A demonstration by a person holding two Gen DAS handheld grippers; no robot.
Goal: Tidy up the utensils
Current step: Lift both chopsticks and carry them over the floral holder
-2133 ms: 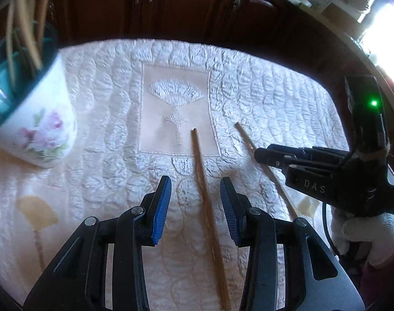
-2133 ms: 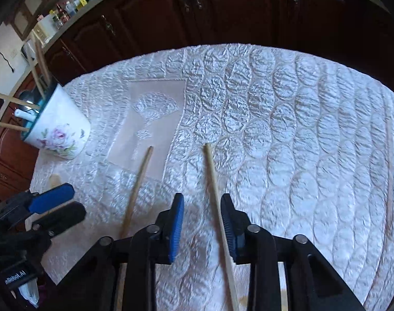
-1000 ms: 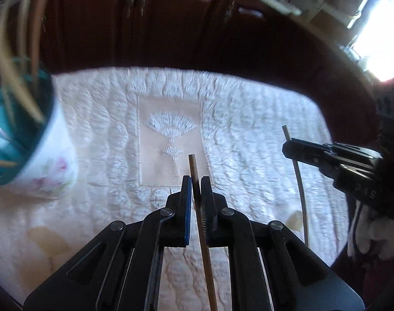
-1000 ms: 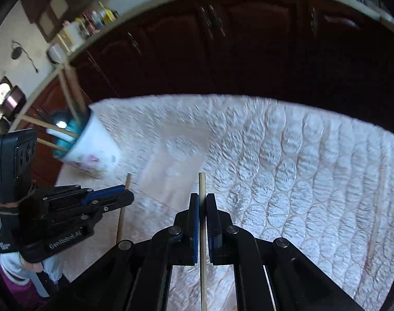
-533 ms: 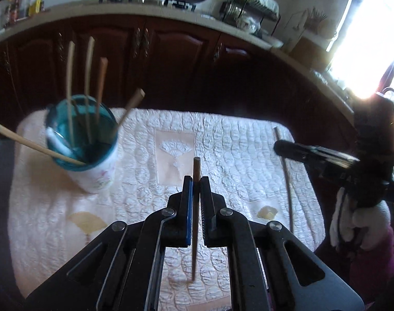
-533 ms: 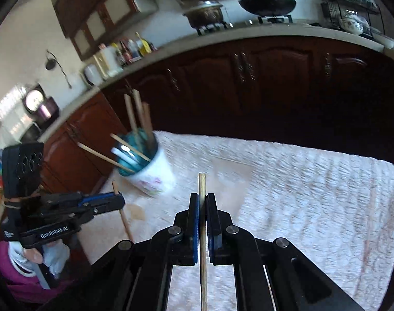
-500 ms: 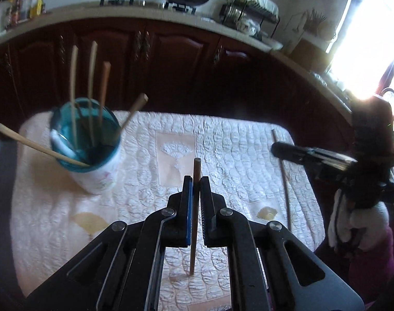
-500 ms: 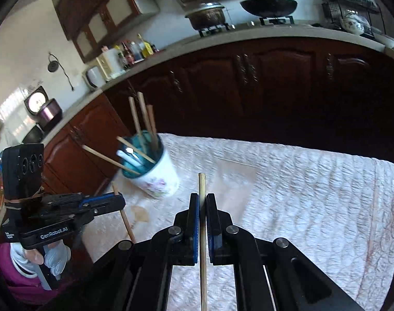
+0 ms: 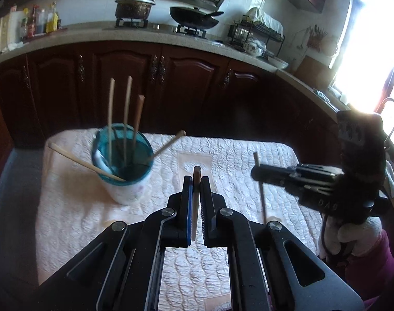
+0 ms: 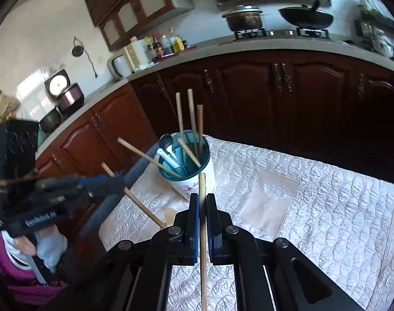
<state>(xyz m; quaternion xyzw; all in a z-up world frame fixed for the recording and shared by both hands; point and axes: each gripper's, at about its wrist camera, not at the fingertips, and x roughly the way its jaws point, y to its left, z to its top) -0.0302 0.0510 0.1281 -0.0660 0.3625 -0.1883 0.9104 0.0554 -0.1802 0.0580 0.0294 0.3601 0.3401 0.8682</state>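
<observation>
My left gripper point(image 9: 195, 181) is shut on a brown wooden chopstick point(image 9: 196, 178), held upright above the quilted table. My right gripper point(image 10: 201, 198) is shut on a paler wooden chopstick point(image 10: 202, 223), also lifted clear of the cloth. The right gripper also shows in the left wrist view point(image 9: 256, 172) with its chopstick point(image 9: 260, 194); the left one shows in the right wrist view point(image 10: 120, 181) with its chopstick point(image 10: 140, 207). A white floral cup with a teal inside point(image 9: 124, 171) stands at the table's left, holding several chopsticks and a spoon; it also shows in the right wrist view point(image 10: 189, 178).
The table carries a cream quilted cloth point(image 9: 243, 160) with an embroidered fan panel point(image 10: 269, 202). Dark wooden cabinets point(image 9: 171, 77) and a counter with a pot and a wok stand behind. The person's gloved hand point(image 9: 352, 233) is at the right edge.
Both grippers closed on the chopsticks that lay on the cloth and lifted them high above the table. The view has tilted up, so the cup and the kitchen counter are now visible.
</observation>
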